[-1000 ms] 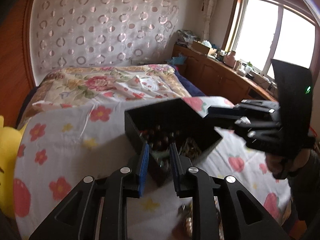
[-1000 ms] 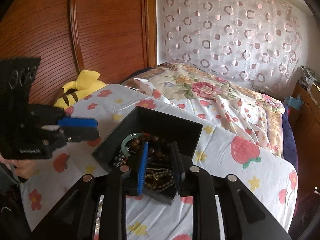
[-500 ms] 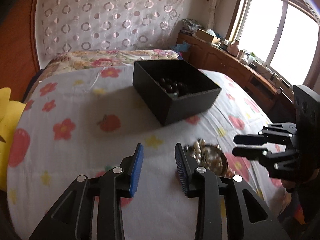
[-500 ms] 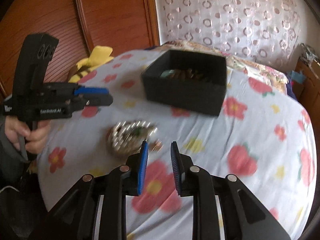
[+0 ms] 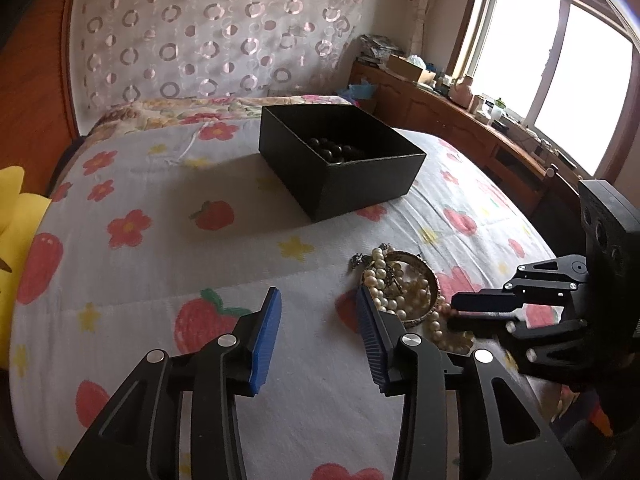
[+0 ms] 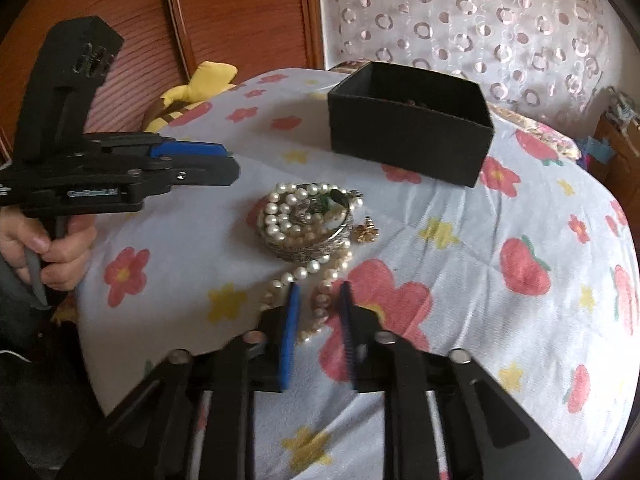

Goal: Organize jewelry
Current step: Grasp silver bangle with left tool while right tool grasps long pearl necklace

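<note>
From your left wrist camera, your left hand-held gripper (image 5: 318, 312) hovers over the bed (image 5: 168, 264) with its blue pads (image 5: 266, 340) well apart and only the flowered cover between them; its jaws have just been opening. The jewelry pile (image 5: 404, 292), a pearl necklace heaped in and over a metal bangle, lies on the cover just beside the right-side pad, and you cannot tell whether the pad touches it. The black box (image 5: 340, 160) stands farther up the bed from the pile, well apart from it, open-topped, with dark beads (image 5: 332, 148) showing inside. Your right hand-held gripper (image 5: 460, 308) comes in from the far side of the pile, its tips low against the pearls.

From your right wrist camera, your right hand-held gripper (image 6: 318, 320) has just been closing, and its jaws stand close together over a strand of the pearl necklace (image 6: 320, 304) that trails down from the pile (image 6: 308, 224). The strand lies between the pads, but the blur hides whether they press on it. A small gold charm (image 6: 366, 232) lies on the cover just beside the pile, on the side away from your left hand (image 6: 52, 252), which grips its handle near the edge of the bed. The black box (image 6: 408, 132) sits beyond the pile, apart from it.
</note>
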The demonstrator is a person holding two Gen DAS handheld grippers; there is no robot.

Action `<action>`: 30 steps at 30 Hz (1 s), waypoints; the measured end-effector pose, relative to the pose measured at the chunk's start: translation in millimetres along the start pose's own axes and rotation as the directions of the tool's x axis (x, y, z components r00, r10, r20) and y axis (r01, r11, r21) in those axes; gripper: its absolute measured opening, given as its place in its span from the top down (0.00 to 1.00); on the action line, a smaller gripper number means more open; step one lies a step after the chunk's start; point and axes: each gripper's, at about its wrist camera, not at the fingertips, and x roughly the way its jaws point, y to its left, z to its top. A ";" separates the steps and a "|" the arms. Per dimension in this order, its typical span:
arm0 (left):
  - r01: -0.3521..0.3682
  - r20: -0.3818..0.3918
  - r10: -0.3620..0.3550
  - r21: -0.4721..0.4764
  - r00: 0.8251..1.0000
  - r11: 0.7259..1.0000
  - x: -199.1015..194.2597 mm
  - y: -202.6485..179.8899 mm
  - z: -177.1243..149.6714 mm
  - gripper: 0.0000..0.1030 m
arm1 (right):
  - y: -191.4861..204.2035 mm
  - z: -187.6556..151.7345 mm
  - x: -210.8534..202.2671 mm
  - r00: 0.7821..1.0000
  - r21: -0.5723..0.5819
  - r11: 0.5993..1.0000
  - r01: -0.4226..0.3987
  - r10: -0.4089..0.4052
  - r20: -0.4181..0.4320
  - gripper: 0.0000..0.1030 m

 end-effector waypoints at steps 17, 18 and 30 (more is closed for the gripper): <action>0.049 -0.011 -0.048 0.031 0.999 0.998 3.0 -25.1 -2.1 0.62 | -19.3 8.5 -77.7 0.985 0.040 0.998 -0.043 0.035 0.171 0.92; 0.052 -0.011 -0.052 0.033 0.999 0.998 3.3 -27.1 -2.5 0.62 | -19.4 10.6 -82.7 0.983 0.036 0.999 -0.039 0.032 0.183 0.92; 0.067 -0.002 -0.067 0.041 0.998 0.997 -1.8 -35.3 -4.8 0.62 | -29.9 24.5 -129.1 0.959 0.049 0.999 0.001 -0.015 0.283 0.92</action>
